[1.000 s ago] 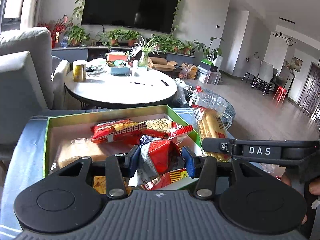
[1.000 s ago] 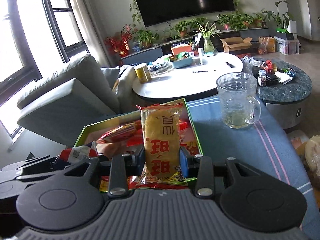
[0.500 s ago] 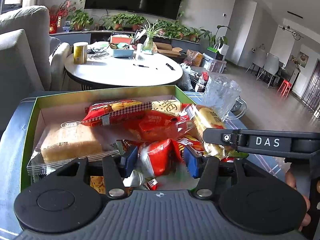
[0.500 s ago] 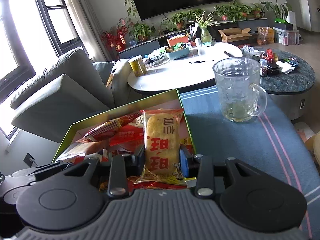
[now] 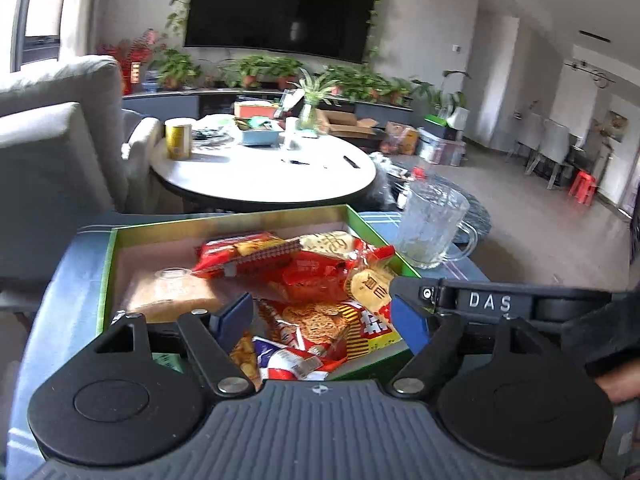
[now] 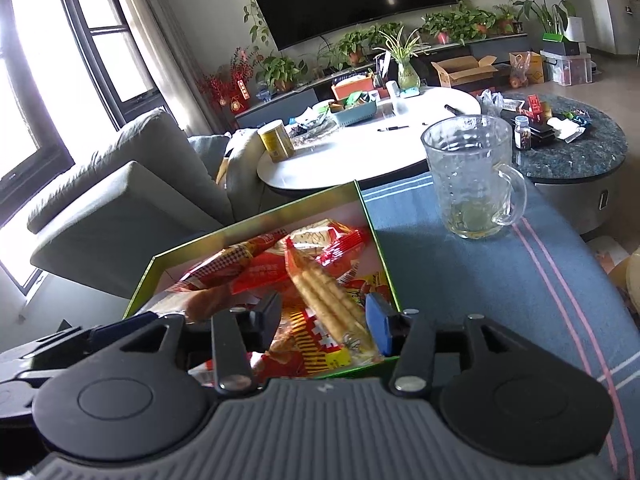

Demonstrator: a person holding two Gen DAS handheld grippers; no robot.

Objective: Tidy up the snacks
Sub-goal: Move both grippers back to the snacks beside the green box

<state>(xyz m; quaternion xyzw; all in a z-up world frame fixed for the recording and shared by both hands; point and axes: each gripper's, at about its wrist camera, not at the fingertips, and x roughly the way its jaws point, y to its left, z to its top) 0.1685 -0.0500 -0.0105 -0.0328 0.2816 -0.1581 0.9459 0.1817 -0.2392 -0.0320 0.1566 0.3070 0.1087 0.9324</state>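
I hold my left gripper (image 5: 322, 320) and right gripper (image 6: 322, 318) above the green box (image 6: 368, 216), jaws apart and empty, so the snack packets (image 5: 316, 320) lie piled inside, corralled together.

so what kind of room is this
Most likely a home living room: a wall-mounted TV above a row of potted plants, a grey sofa, and a round white coffee table behind the snack box.
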